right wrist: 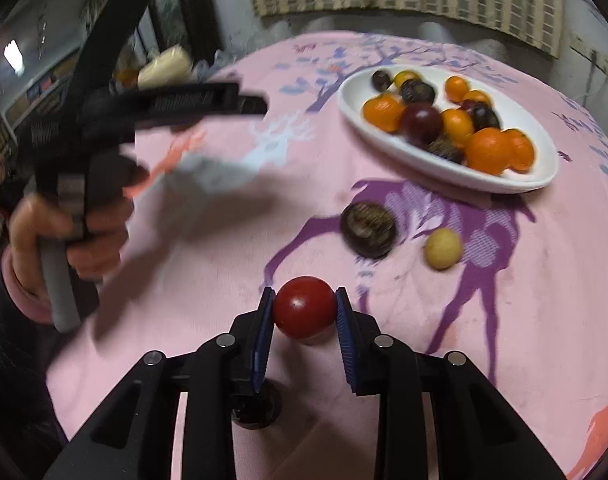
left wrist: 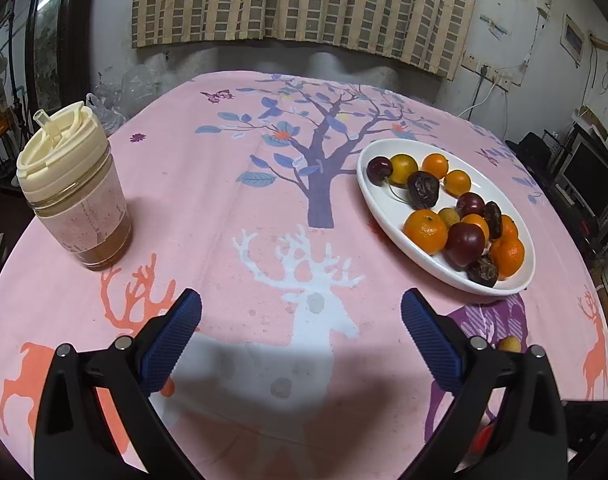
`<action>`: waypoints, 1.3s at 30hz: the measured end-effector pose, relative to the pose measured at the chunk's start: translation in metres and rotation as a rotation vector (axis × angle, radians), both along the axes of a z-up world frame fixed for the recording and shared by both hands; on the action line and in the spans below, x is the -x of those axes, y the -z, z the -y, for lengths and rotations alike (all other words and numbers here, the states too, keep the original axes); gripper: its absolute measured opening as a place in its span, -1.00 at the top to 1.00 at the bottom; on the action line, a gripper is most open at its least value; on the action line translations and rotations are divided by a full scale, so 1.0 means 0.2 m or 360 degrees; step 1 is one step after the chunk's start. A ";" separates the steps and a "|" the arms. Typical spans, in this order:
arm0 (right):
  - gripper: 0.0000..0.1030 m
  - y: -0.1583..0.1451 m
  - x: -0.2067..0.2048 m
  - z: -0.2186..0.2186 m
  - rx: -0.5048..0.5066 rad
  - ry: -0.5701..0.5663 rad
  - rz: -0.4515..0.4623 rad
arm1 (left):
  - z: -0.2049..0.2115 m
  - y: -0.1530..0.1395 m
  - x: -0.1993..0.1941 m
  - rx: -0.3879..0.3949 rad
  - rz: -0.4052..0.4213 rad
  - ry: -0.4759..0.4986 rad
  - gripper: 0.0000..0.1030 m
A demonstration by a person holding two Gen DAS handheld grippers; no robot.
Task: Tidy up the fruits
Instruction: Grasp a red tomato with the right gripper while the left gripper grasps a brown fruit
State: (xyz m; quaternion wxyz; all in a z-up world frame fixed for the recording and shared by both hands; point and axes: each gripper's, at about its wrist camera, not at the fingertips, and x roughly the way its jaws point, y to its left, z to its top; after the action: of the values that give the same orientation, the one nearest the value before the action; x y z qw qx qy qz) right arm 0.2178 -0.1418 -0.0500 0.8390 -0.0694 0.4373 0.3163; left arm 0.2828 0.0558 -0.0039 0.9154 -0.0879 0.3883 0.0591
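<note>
A white oval plate (left wrist: 388, 220) (right wrist: 352, 100) holds several oranges, dark plums, dates and a cherry. My right gripper (right wrist: 305, 312) is shut on a red round fruit (right wrist: 304, 312), just above the pink tablecloth. A dark wrinkled fruit (right wrist: 369, 230) and a small yellow fruit (right wrist: 443, 249) lie loose on the cloth between my right gripper and the plate. The yellow fruit also shows in the left wrist view (left wrist: 509, 344). My left gripper (left wrist: 302, 308) is open and empty over the white deer print, left of the plate; it shows in the right wrist view (right wrist: 152, 104), held in a hand.
A lidded plastic cup (left wrist: 74, 192) with brown liquid stands at the table's left. The round table (left wrist: 224, 184) has a pink printed cloth. A curtain and wall stand behind, and shelves and cables at the right.
</note>
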 end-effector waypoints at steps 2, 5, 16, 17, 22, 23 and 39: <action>0.41 -0.05 -0.03 0.09 -0.0076 0.0119 0.0031 | 0.04 0.00 0.00 0.0025 0.0017 0.0082 -0.90; 0.41 -0.09 -0.09 0.23 -0.0182 0.0314 0.0031 | 0.15 0.01 0.02 0.0019 0.0019 0.0294 -0.90; 0.38 -0.12 -0.10 0.37 -0.0278 0.0438 0.0029 | 0.58 0.16 0.06 -0.0091 -0.0077 0.0858 -0.02; 0.38 -0.13 -0.11 0.37 -0.0281 0.0432 0.0032 | 0.59 0.16 0.05 -0.0090 -0.0085 0.0868 -0.02; 0.38 -0.14 -0.09 0.36 -0.0288 0.0418 0.0048 | 0.63 0.20 0.02 -0.0073 -0.0120 0.0932 -0.02; 0.38 -0.14 -0.09 0.35 -0.0286 0.0416 0.0046 | 0.65 0.21 0.02 -0.0089 -0.0124 0.0939 0.02; 0.38 -0.05 -0.10 0.28 -0.0146 0.0346 -0.0016 | 0.58 0.20 -0.01 -0.0084 -0.0109 0.0861 0.23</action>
State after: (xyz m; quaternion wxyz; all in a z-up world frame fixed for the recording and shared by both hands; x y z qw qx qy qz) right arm 0.2374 -0.1986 -0.0399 0.8684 0.0185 0.4315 0.2436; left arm 0.2844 -0.0609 -0.0431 0.8863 0.0449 0.4267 -0.1744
